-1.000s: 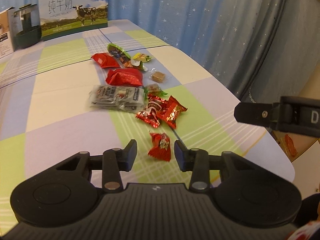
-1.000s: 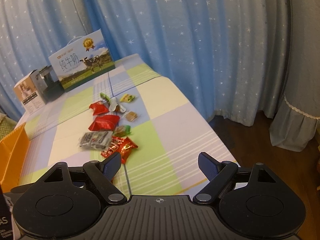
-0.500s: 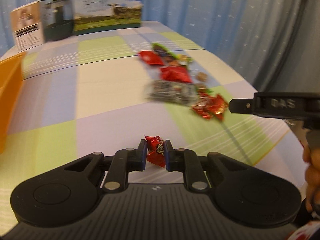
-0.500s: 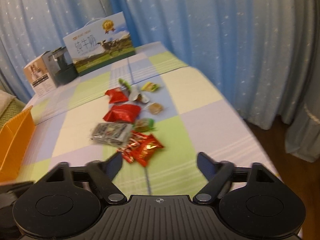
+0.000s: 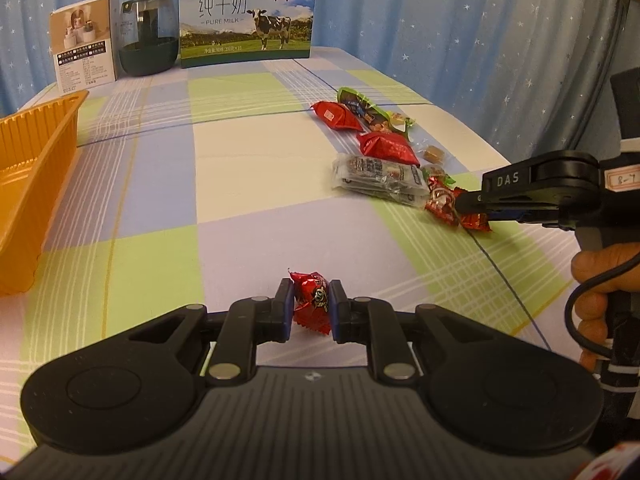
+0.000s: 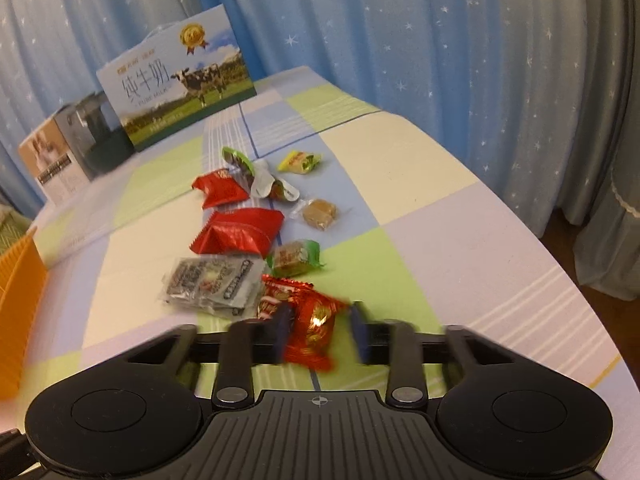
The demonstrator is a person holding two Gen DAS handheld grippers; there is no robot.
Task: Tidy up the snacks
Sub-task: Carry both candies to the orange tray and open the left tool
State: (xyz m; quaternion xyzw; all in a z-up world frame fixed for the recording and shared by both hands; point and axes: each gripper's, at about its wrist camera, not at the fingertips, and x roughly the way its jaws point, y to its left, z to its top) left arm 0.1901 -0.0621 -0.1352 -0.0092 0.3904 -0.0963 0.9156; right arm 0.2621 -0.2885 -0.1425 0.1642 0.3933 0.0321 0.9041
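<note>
My left gripper [image 5: 311,306] is shut on a small red candy [image 5: 312,300] and holds it above the checked tablecloth. An orange tray [image 5: 28,184] stands to the left. My right gripper [image 6: 320,332] is around a red candy [image 6: 314,332] at the near end of the snack row; its blurred jaws have narrowed with a small gap on the right side. In the left wrist view the right gripper [image 5: 464,204] reaches into the red candies [image 5: 442,204]. The row holds a silver packet [image 6: 212,284], red packets [image 6: 240,232], and green and brown sweets [image 6: 296,258].
A milk carton box [image 5: 246,20], a dark kettle [image 5: 148,36] and a small box [image 5: 84,42] stand at the table's far end. The table's right edge [image 6: 560,264] drops off to curtains and floor. The orange tray also shows in the right wrist view [image 6: 16,312].
My left gripper shut on the small red candy and carried it left toward the tray. My right gripper moved down to the near red candy and its jaws narrowed around it.
</note>
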